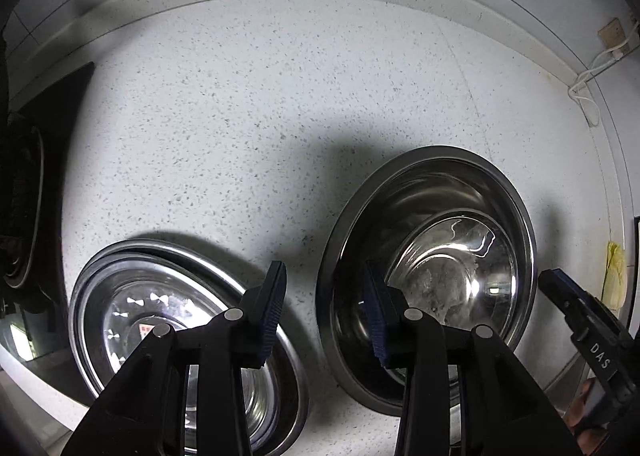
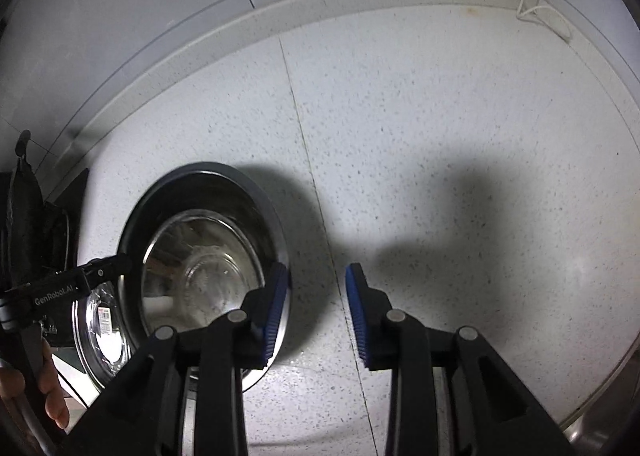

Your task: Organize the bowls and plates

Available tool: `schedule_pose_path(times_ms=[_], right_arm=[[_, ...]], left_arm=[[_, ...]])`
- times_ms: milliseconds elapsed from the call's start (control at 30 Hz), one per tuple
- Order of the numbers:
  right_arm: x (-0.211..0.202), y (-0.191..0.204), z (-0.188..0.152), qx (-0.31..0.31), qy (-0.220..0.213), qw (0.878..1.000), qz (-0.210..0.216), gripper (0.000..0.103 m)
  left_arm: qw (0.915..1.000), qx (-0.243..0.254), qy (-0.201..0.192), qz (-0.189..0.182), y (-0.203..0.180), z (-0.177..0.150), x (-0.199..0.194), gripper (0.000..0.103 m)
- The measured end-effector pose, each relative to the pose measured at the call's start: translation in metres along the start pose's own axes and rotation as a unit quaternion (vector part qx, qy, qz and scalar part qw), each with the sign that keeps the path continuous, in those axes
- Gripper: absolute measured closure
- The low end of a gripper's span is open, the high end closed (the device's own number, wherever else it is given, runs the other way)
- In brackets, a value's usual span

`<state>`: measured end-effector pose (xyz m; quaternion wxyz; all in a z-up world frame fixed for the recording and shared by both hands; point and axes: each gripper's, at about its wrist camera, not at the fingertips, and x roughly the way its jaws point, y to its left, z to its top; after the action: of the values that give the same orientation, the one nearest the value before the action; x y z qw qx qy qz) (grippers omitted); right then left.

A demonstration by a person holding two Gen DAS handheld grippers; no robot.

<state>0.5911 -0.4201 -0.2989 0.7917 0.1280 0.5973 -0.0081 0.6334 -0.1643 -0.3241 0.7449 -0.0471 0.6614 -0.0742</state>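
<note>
Big steel bowl (image 1: 436, 256) sits on the speckled white surface (image 1: 248, 127) with a smaller bowl (image 1: 456, 276) nested inside. The left hand-held gripper (image 1: 326, 312) hangs over the bowl's left rim, jaws partly apart, nothing pinched. The stacked steel plates (image 1: 132, 296) are just left of that bowl. The right hand-held gripper (image 2: 318, 312) is over bare surface right of the bowl, also empty and partly open. Tiled wall (image 2: 120, 15) behind.
</note>
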Motion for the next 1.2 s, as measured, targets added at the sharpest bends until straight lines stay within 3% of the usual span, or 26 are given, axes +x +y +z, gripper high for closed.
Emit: schedule_pose_path(times_ms=[567,733,1033,1200], right_arm=[[0.026,0.010,0.007,-0.024,0.030,0.999,0.009,0.073],[0.033,0.006,0.008,-0.014,0.040,0.999,0.017,0.070],[0.046,-0.005,0.010,0.016,0.051,0.998,0.022,0.055],[0.046,-0.007,0.009,0.020,0.052,0.998,0.020,0.053]], left_arm=[[0.9998,0.002,0.021,0.002,-0.007,0.016,0.031,0.070],[0.9997,0.003,0.007,0.025,-0.006,0.017,0.035,0.053],[0.9996,-0.014,0.008,0.025,0.003,0.024,0.042,0.046],[0.9996,-0.017,0.013,0.021,0.006,0.027,0.042,0.045]])
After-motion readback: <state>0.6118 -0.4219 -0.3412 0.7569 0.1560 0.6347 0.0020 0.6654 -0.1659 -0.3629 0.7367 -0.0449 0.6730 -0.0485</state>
